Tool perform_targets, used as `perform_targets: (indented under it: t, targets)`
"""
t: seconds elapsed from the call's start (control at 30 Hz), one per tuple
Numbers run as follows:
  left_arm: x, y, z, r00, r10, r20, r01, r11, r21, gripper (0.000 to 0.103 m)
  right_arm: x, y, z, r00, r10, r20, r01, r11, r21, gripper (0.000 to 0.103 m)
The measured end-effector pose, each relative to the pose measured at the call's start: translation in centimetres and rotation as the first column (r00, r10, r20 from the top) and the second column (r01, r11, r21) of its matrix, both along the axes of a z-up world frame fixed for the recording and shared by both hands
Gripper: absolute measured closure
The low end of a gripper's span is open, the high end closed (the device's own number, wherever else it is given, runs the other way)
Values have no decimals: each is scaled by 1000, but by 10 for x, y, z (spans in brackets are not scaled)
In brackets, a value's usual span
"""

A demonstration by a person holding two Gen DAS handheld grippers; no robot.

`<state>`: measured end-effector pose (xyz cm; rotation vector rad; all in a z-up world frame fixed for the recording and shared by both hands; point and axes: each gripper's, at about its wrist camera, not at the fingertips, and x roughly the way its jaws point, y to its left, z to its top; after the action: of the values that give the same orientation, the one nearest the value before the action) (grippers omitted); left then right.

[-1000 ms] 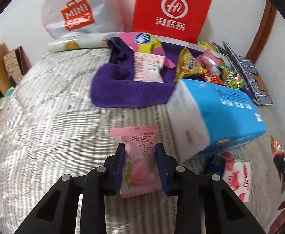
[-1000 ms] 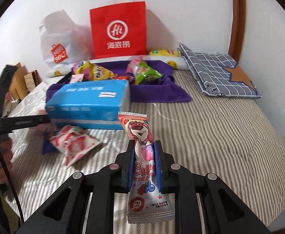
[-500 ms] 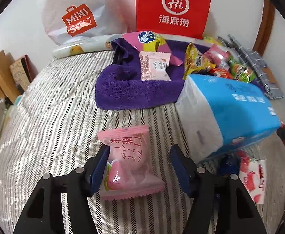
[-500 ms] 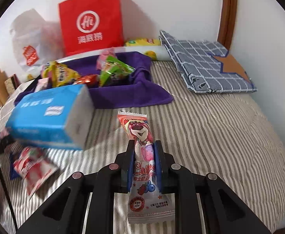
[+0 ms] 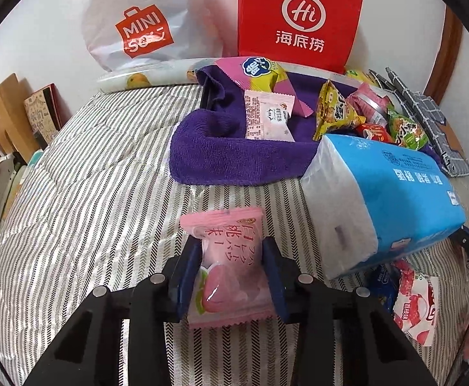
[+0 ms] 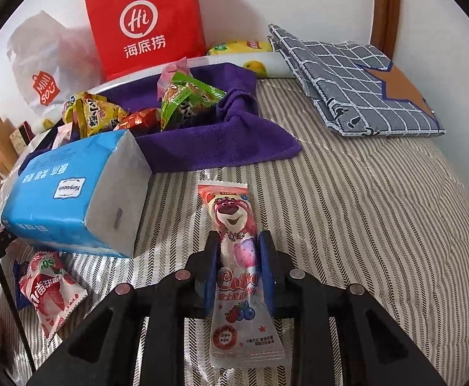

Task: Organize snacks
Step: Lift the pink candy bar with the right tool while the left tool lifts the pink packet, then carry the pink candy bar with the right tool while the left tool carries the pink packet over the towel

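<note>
- Snacks in view: a pink peach candy packet point(image 5: 231, 263) with a clear window; a long bear-printed packet point(image 6: 239, 270); more wrappers heaped on the purple towel point(image 5: 234, 157).
- Beside the towel lay a blue tissue pack point(image 5: 392, 199), with a strawberry packet point(image 6: 49, 292) just past it.
- Short of the towel, the left gripper point(image 5: 231, 257) pinched the peach packet; the right gripper point(image 6: 239, 254) clamped the bear packet.

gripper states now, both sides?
Left gripper: shut on the pink peach candy packet.
Right gripper: shut on the Lotso bear snack packet.
</note>
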<state>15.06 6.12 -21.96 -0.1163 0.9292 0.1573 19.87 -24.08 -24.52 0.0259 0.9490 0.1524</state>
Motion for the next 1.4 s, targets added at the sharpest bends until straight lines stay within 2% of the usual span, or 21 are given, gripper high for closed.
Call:
perform_targets:
  t: [0.13, 0.27, 0.53, 0.7, 0.87, 0.97, 1.1, 1.4]
  targets:
    - [0, 3, 0, 1000, 2, 6, -2, 1000, -26, 66, 1, 4, 0, 1000, 0, -2, 0, 1000, -27, 76]
    - [0, 0, -1, 1000, 0, -1, 0, 1000, 2, 66, 1, 10, 0, 1000, 6, 2, -6, 997, -75, 76]
    - [1, -2, 0, 1000, -2, -4, 2, 1000, 14, 67, 0, 8, 0, 1000, 5, 2, -5, 998, -64, 76]
    - [1, 2, 1, 1000, -11, 8, 11, 1000, -24, 74, 1, 2, 1, 1000, -6, -1, 6, 1000, -28, 79]
    - [-4, 2, 2, 1000, -26, 11, 26, 999, -42, 75, 1, -6, 3, 1000, -14, 2, 14, 999, 29, 84]
    - [-13, 4, 7, 999, -45, 20, 46, 997, -67, 76, -7, -6, 10, 999, -9, 30, 8, 1000, 29, 84]
    - [-32, 4, 22, 996, -62, 62, 66, 996, -59, 76, -22, -9, 22, 999, -9, 39, 7, 998, 59, 84]
    - [-58, 2, 53, 987, -77, 141, 87, 994, -68, 76, -61, 4, 69, 990, 21, 141, -32, 997, 74, 84]
